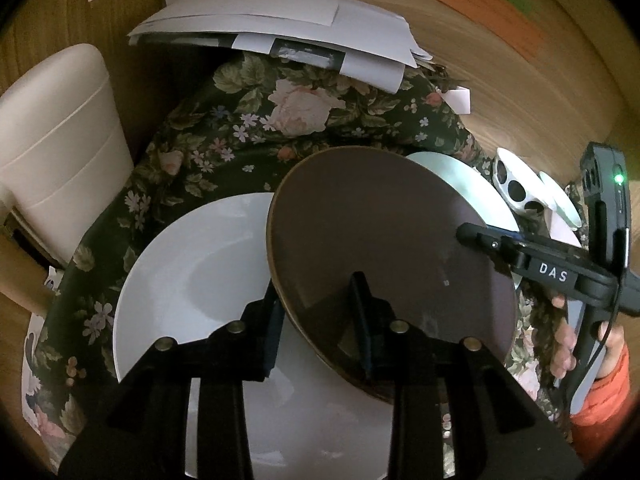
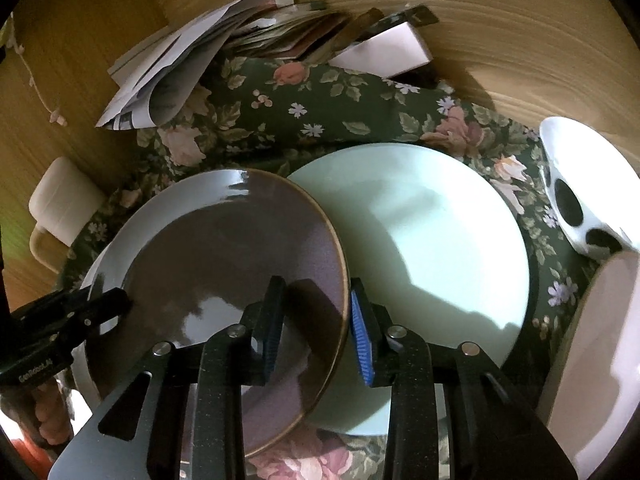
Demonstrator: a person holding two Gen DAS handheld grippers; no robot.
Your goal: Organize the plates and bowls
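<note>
Both grippers pinch brown plate (image 1: 384, 240) at opposite edges. Left gripper (image 1: 320, 344) fingers clamped on near rim; right gripper (image 2: 320, 332) fingers clamped on other rim.

Plate in air, tilted, partly over white plate (image 1: 192, 280) and pale green plate (image 2: 432, 240), above flowery cloth (image 1: 248, 128).

Best way: keep both pinches tight, lift together, level it out, no tugging apart.

Plate round, no long side; top faces up, slanted.

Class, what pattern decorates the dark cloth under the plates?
Pink roses and green leaves on the dark green tablecloth; right wrist view.
</note>
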